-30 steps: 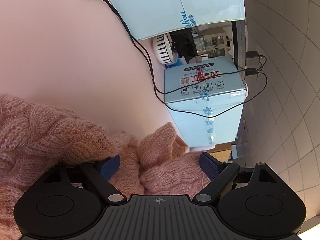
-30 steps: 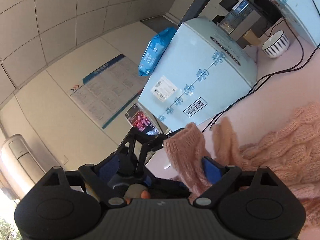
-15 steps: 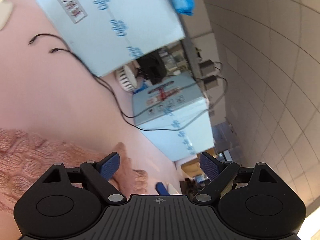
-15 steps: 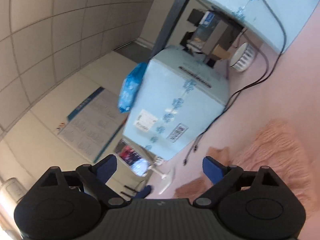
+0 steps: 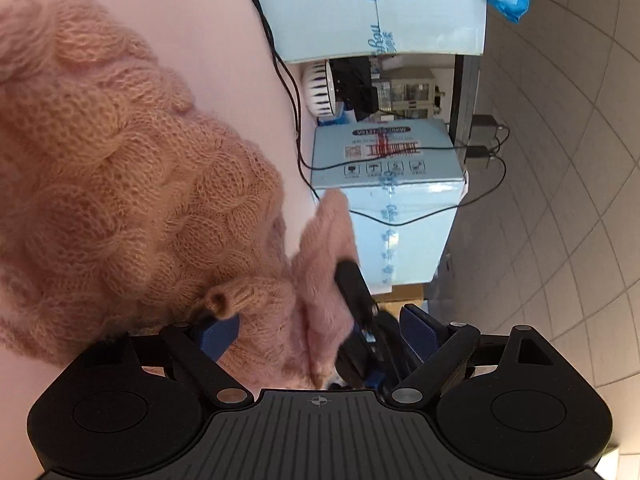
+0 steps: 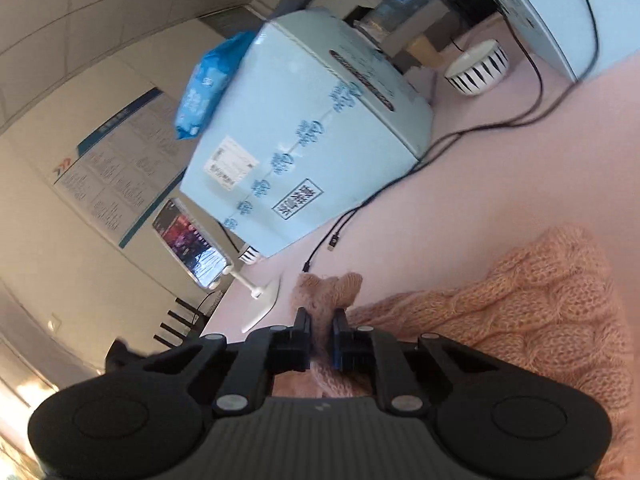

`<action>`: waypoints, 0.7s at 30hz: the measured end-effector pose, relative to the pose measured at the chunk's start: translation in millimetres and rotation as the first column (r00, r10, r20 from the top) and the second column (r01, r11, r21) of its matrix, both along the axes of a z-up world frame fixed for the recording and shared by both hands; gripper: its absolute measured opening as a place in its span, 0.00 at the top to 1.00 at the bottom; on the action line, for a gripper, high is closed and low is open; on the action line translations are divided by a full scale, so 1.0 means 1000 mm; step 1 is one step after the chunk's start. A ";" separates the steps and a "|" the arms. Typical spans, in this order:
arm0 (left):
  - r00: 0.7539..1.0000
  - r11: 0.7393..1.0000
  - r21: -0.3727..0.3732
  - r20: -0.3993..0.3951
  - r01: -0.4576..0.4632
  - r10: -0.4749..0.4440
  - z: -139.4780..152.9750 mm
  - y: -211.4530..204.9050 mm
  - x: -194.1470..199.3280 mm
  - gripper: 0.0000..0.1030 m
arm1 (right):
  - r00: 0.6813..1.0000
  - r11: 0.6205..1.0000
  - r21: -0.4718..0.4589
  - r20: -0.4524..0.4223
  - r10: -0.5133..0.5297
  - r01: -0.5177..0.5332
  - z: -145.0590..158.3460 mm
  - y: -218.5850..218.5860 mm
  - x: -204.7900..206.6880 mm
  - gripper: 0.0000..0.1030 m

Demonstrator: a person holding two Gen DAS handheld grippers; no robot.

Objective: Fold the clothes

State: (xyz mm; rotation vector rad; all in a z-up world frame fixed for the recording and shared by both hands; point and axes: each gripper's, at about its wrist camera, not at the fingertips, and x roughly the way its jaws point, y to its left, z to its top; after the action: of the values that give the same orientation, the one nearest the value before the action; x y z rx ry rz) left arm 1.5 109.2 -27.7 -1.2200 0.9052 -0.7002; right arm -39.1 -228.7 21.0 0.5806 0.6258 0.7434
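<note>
the pink knit sweater (image 6: pixel 532 312) lies heaped on the tabletop (image 6: pixel 500 168). the right tool (image 6: pixel 319 330) has just clamped a thin cuff edge; the left tool (image 5: pixel 316 334), at 6 o'clock, gapes around bunched knit. that small pinch could slip, and the cable (image 6: pixel 400 184) at 12 o'clock could snag.

Fig.: Pink tabletop (image 6: pixel 460 200) w/ items resting on it.
Pink knit sweater (image 5: pixel 120 168) lies near edge; behind it, black cables (image 6: pixel 472 132), two light-blue cartons (image 6: pixel 304 140), striped bowl (image 6: pixel 478 66), phone on white stand (image 6: pixel 188 244).
</note>
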 end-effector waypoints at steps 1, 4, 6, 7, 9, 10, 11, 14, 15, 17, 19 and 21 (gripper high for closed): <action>1.000 0.999 0.027 0.016 -0.021 0.020 0.004 0.002 0.001 0.13 | 0.999 0.998 -0.066 0.026 0.026 -0.024 0.000 0.007 -0.008 0.86; 0.998 0.997 0.068 0.052 -0.046 0.043 0.013 0.003 0.002 0.13 | 0.996 0.975 -0.223 0.079 0.040 -0.022 -0.006 0.029 -0.020 0.81; 0.996 0.995 0.085 0.070 -0.055 0.049 0.021 0.001 0.003 0.13 | 0.990 0.952 -0.305 0.135 0.047 -0.003 -0.011 0.046 -0.027 0.67; 0.995 0.995 0.083 0.083 -0.060 0.053 0.025 0.001 0.002 0.13 | 0.984 0.947 -0.320 0.165 0.068 -0.012 -0.008 0.049 -0.032 0.49; 0.985 0.992 0.092 0.159 -0.088 0.072 0.044 0.007 -0.006 0.13 | 0.963 0.942 -0.335 0.245 0.116 -0.028 0.003 0.054 -0.049 0.20; 0.976 0.990 0.097 0.200 -0.103 0.082 0.054 0.011 -0.009 0.13 | 0.945 0.945 -0.326 0.304 0.118 -0.014 0.008 0.052 -0.058 0.13; 0.967 0.987 0.107 0.239 -0.119 0.090 0.065 0.014 -0.013 0.13 | 0.924 0.949 -0.316 0.362 0.121 0.000 0.014 0.049 -0.067 0.09; 0.945 0.981 0.123 0.310 -0.149 0.104 0.093 0.021 -0.021 0.13 | 0.876 0.943 -0.332 0.448 0.181 -0.025 0.021 0.054 -0.083 0.05; 0.939 0.981 0.125 0.328 -0.151 0.103 0.101 0.021 -0.022 0.13 | 0.892 0.926 -0.371 0.390 0.229 -0.075 0.017 0.064 -0.079 0.05; 0.931 0.981 0.131 0.354 -0.141 0.086 0.112 0.017 -0.025 0.13 | 0.924 0.913 -0.391 0.294 0.244 -0.117 0.004 0.079 -0.068 0.07; 0.929 0.985 0.137 0.367 -0.109 0.052 0.118 0.007 -0.027 0.13 | 0.938 0.909 -0.394 0.247 0.245 -0.134 0.002 0.084 -0.062 0.10; 0.935 0.988 0.145 0.355 -0.058 0.002 0.118 -0.003 -0.025 0.13 | 0.935 0.932 -0.339 0.273 0.228 -0.129 0.010 0.074 -0.066 0.09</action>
State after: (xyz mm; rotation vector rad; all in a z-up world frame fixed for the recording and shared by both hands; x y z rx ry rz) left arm -23.9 106.4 89.9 -0.9301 0.6258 -0.7810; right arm -104.9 -154.6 31.3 0.1045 0.4959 0.8655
